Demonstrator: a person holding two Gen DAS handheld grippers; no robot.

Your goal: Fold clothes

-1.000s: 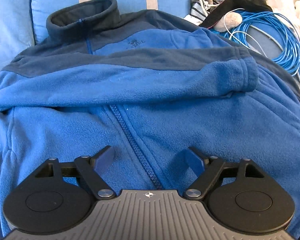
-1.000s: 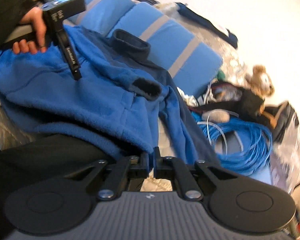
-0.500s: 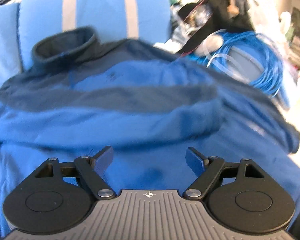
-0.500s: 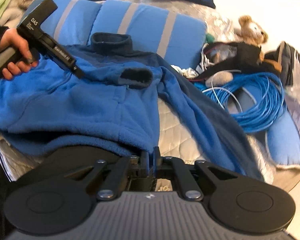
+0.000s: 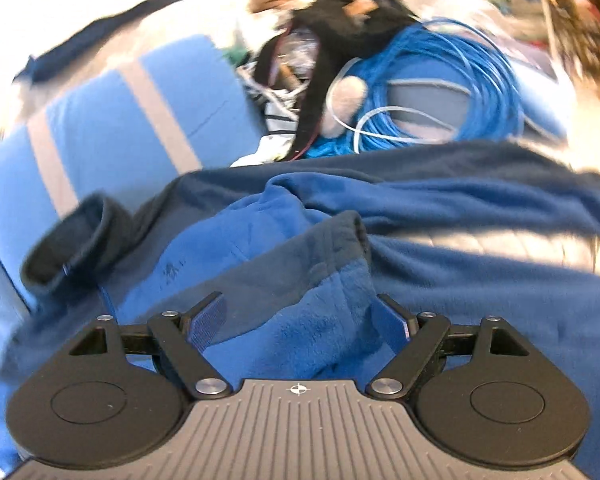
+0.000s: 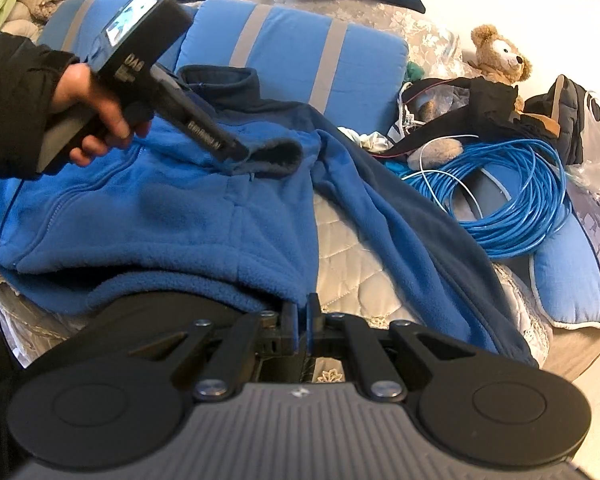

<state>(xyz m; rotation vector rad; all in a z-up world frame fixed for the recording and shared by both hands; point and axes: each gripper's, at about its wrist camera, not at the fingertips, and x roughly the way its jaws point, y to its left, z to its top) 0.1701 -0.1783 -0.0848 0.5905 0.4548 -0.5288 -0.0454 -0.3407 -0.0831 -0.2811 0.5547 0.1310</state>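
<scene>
The bed (image 6: 352, 264), with its quilted cover showing at centre, is being taken up mostly by a blue fleece jacket (image 6: 148, 216), spread across it from 9 o'clock towards 4 o'clock in the right wrist view. Two blue pillows (image 6: 296, 52) with grey stripes are being leaned against at 12 o'clock by the jacket's dark collar (image 6: 220, 80). A coil of blue cable (image 6: 516, 200) is lying at 3 o'clock, near the jacket's outstretched sleeve (image 6: 416, 240); a teddy bear (image 6: 498, 58) is sitting beyond it at 1 o'clock.

The other sleeve is being laid folded across the chest, its dark cuff (image 6: 276, 156) pointing towards 3 o'clock. The left gripper (image 6: 236, 152), held in a hand (image 6: 96, 116) at 10 o'clock, is being kept just at that cuff with its fingers spread wide; in its own view the cuff (image 5: 340, 236) is lying between the fingers (image 5: 208, 316), unpinched. The right gripper (image 6: 302, 320) is being held pressed together at 6 o'clock, at the jacket's bottom hem; whether cloth is caught there cannot be told.
</scene>
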